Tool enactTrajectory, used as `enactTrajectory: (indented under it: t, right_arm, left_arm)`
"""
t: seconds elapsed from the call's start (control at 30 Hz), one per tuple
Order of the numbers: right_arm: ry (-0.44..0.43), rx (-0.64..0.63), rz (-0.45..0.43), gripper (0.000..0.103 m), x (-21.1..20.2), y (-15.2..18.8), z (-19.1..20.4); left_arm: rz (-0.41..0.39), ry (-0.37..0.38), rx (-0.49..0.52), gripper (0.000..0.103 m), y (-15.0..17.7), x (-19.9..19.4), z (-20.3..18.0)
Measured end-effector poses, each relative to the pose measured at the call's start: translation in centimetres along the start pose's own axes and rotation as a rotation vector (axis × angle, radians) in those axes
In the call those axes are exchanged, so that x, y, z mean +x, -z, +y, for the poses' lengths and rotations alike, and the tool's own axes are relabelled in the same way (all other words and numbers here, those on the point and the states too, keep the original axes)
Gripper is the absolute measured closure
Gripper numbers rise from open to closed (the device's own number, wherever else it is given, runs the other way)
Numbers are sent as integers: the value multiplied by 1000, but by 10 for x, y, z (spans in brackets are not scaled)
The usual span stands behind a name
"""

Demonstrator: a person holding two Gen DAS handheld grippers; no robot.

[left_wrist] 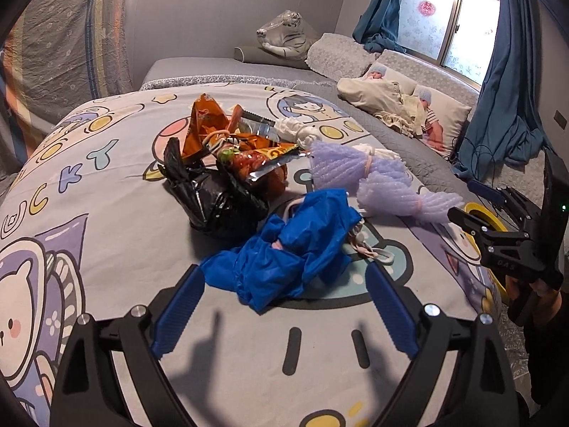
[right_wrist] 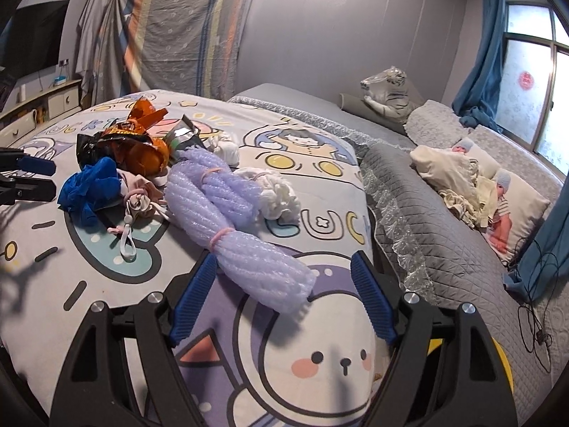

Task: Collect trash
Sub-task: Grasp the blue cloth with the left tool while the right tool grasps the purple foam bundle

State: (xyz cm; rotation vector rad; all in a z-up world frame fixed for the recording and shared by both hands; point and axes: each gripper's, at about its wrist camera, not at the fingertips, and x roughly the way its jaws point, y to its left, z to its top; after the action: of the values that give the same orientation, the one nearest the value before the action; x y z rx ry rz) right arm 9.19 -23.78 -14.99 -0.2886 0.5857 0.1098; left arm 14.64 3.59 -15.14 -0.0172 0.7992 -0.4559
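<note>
Trash lies heaped on the cartoon bedcover. A crumpled blue plastic bag sits between the fingertips of my left gripper, whose pads stand wide apart and clear of it. Behind it are a black bag, orange snack wrappers, white wads and a face mask. The near end of a purple foam-net bundle lies between the spread pads of my right gripper; the right pad is clear of it. That gripper also shows at the right edge of the left wrist view.
A grey quilt, printed pillows and a plush tiger fill the bed's far side. Cables hang by the blue curtain. Something round and yellow sits past the bed's edge. A cabinet stands at the left.
</note>
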Motion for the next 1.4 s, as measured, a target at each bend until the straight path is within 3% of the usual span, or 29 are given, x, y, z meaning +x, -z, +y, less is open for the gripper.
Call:
enactTrajectory:
  t: [0.27,0.63,0.8,1.0,1.07,1.17,1.4]
  right_arm:
    - [-22,-88,16,28,14,-8,11]
    - [-122,-154,89,28,45,-16,19]
    - [-146,-156,133,33,60,-20,21]
    - [-158,-156,156,47,62,-19,24]
    - [-166,-151,163,51,63,-18,25]
    - [-161,-137,168,67,62,-17,23]
    - [-141,-109,161,74,56,-17,17]
  left_arm:
    - [27,5,10,15,-7,13,-2]
    - [75,25,-1,15,-15,32,0]
    - [84,17,20,18,-19,38,-7]
    - [109,-14,62,33,-23,47,-19]
    - [123,-37,67,48,-22,50,-21]
    - [142,-70,69,61,-21,52,-21]
    - [137,-91,83,72,-17,44,-22]
